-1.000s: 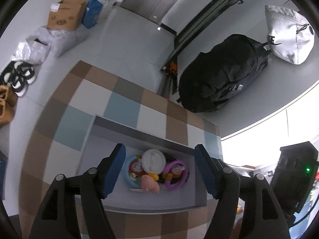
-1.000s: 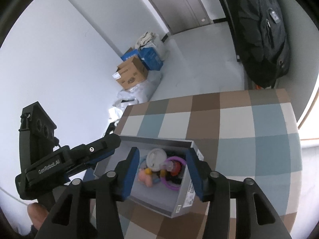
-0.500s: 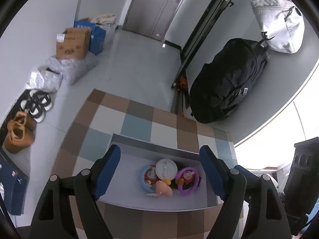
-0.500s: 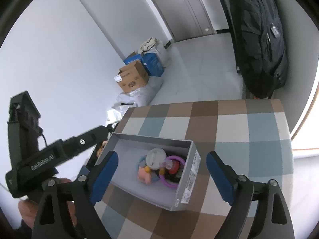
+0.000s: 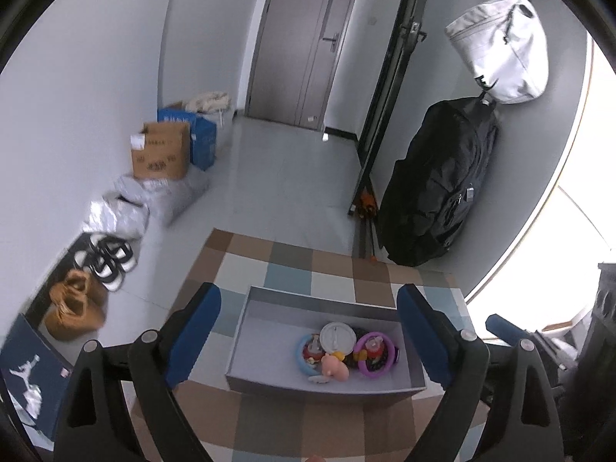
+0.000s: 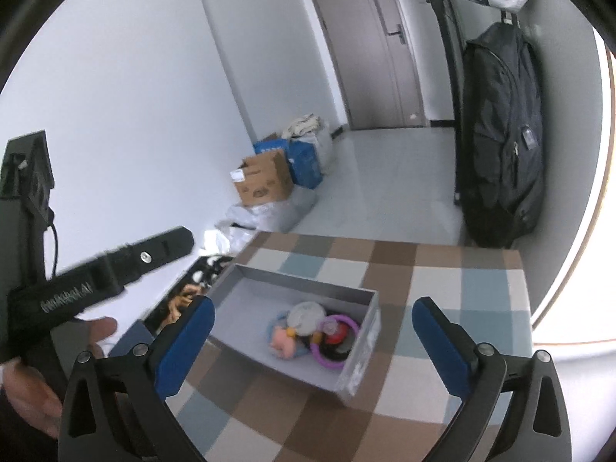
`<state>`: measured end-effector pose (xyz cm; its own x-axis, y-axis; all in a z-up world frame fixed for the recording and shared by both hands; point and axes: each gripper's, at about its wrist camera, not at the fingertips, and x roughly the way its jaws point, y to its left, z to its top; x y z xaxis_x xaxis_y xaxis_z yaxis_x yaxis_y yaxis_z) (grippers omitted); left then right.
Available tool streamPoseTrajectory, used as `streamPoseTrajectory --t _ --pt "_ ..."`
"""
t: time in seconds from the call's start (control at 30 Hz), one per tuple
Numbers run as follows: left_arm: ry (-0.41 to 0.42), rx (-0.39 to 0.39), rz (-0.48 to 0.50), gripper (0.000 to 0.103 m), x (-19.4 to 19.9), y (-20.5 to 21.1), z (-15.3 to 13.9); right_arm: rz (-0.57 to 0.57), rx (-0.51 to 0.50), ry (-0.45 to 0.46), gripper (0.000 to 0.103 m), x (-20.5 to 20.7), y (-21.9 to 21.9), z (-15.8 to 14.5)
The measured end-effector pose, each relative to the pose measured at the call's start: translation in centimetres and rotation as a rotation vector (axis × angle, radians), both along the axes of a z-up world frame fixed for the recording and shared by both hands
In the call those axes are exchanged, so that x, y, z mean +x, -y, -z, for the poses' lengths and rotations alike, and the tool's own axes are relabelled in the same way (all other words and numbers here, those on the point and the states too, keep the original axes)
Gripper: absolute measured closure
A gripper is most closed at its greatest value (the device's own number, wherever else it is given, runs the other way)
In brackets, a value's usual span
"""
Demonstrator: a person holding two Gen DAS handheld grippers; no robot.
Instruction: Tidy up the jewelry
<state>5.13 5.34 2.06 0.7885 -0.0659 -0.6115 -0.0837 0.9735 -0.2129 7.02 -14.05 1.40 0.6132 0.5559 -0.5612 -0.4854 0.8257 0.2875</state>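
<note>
A shallow grey cardboard box [image 5: 327,383] sits on a table under a brown, blue and white checked cloth [image 5: 292,265], well in from the far edge, with bare cloth all round it. Bunched at its right end lie a purple ring [image 5: 375,354], a white round disc [image 5: 337,338] and a pink figure [image 5: 334,365]. The left gripper [image 5: 308,340] and right gripper [image 6: 310,344] have just been opening; their fingers are spread wide, holding nothing. A brown printed carton [image 5: 161,152] stands by the wall, its lettering unreadable.
</note>
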Motion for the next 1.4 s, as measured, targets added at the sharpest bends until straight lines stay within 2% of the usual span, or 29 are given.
streamPoseTrajectory --t 0.1,0.23,0.43,0.73,0.93,1.4 --pt "0.024 0.013 -0.015 0.013 -1.0 -0.2 -0.4 0.002 -0.011 0.055 0.000 -1.3 0.3 -0.8" --pt "0.030 0.010 -0.033 0.013 -2.0 -0.4 -0.7 0.015 -0.005 0.056 0.000 -1.8 0.8 -1.1" --pt "0.070 0.049 -0.054 0.013 -3.7 0.1 -0.9 0.058 0.018 0.082 0.000 -3.0 2.1 -1.5" --pt "0.069 0.103 -0.064 0.013 -4.7 1.0 1.2 0.084 0.011 0.105 0.000 -4.8 3.3 0.1" --pt "0.053 0.109 -0.065 0.013 -4.6 1.0 2.6 0.111 0.001 0.084 0.000 -4.8 4.0 1.7" --pt "0.059 0.104 -0.064 0.013 -4.6 1.1 2.5 0.101 -0.023 0.078 0.000 -4.5 3.5 2.7"
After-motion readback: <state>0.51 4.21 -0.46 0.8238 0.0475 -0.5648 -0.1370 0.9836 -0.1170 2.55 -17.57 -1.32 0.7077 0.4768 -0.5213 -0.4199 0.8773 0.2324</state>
